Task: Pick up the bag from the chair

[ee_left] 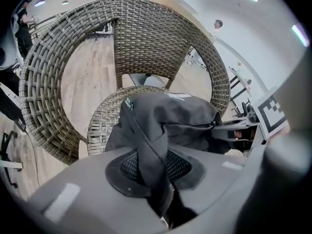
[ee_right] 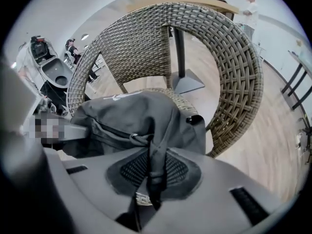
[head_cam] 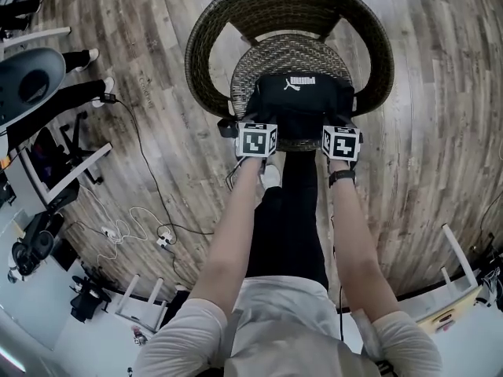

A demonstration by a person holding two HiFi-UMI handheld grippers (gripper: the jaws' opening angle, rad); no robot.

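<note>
The bag point(head_cam: 302, 100) lies on the wicker chair point(head_cam: 211, 49) seat, the chair's back behind it — left gripper point(head_cam: 253, 122) clamped at its near-left edge, right gripper point(head_cam: 339, 122) at its near-right.

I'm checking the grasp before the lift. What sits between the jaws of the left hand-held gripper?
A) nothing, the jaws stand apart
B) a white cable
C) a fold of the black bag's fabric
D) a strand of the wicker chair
C: in the left gripper view, the left hand-held gripper has its jaws closed on a dark fold of fabric that runs up into the black bag.
</note>
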